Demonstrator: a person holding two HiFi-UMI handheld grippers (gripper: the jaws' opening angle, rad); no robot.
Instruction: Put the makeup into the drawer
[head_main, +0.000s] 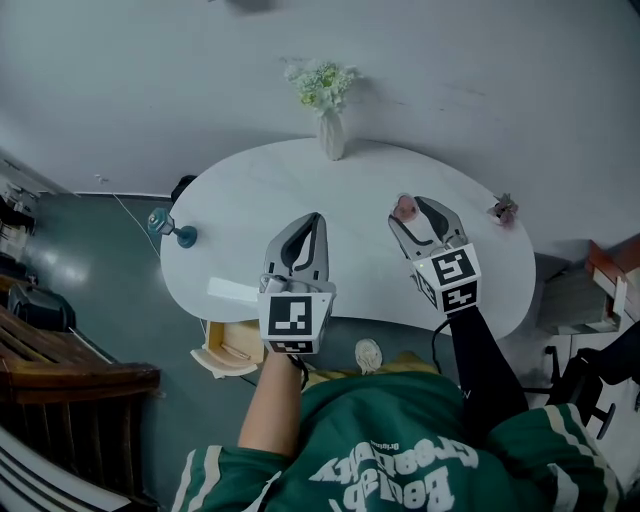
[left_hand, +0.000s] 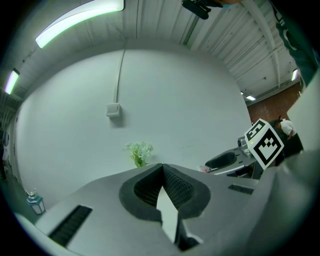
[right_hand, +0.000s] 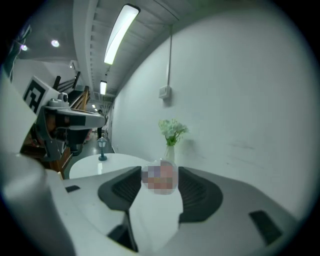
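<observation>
Under the table's (head_main: 240, 195) 7 o'clock edge, a wooden drawer (head_main: 232, 352) stands open. The left hand-held gripper (head_main: 318, 220) hovers over the table's middle, jaws closed together on nothing. Toward 3 o'clock, the right hand-held gripper (head_main: 412, 210) pinches the makeup (head_main: 404, 207), a small, round, pinkish piece, above the table. A vase (head_main: 332, 135) stands at 12 o'clock.

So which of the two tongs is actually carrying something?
The right tongs: a pinkish makeup item is clamped between its jaws. The left tongs are shut tip to tip with nothing between them.
</observation>
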